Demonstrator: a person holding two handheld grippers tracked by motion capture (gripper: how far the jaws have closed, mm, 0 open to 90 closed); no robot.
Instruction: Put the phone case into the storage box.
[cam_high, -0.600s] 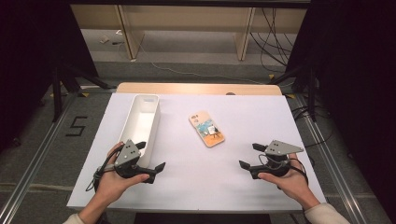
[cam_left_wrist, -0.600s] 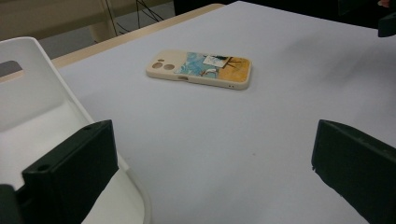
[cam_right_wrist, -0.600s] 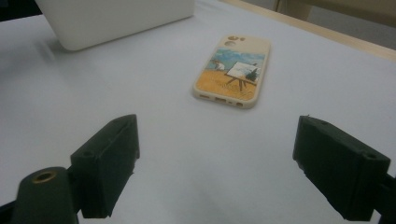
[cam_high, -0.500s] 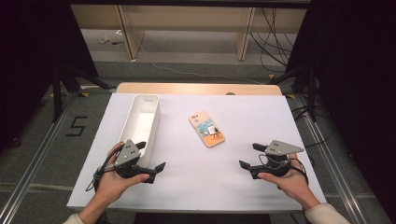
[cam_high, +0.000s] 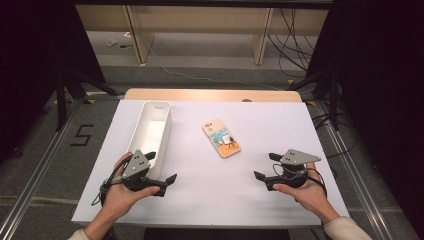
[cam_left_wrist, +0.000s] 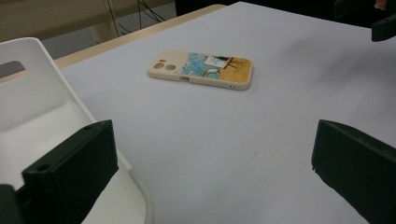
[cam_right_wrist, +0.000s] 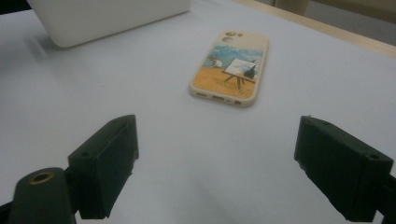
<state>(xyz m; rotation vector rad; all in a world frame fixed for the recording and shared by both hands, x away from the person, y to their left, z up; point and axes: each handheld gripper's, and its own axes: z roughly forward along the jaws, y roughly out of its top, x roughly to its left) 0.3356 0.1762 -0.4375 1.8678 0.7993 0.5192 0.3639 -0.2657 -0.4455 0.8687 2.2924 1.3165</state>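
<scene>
table (cam_high: 300, 150): white top | bin (cam_high: 150, 132): white, left of phone case, left gripper (cam_high: 161, 171) jaws apart, one over bin's near rim – risk: snags rim | phone case (cam_high: 221, 138): flat, mid-table, between grippers; right gripper (cam_high: 264, 167) jaws apart, empty – risk: thin case slides, pads skid off.

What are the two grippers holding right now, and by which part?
Nothing. The left gripper and right gripper are both open and empty; the phone case lies untouched.
</scene>
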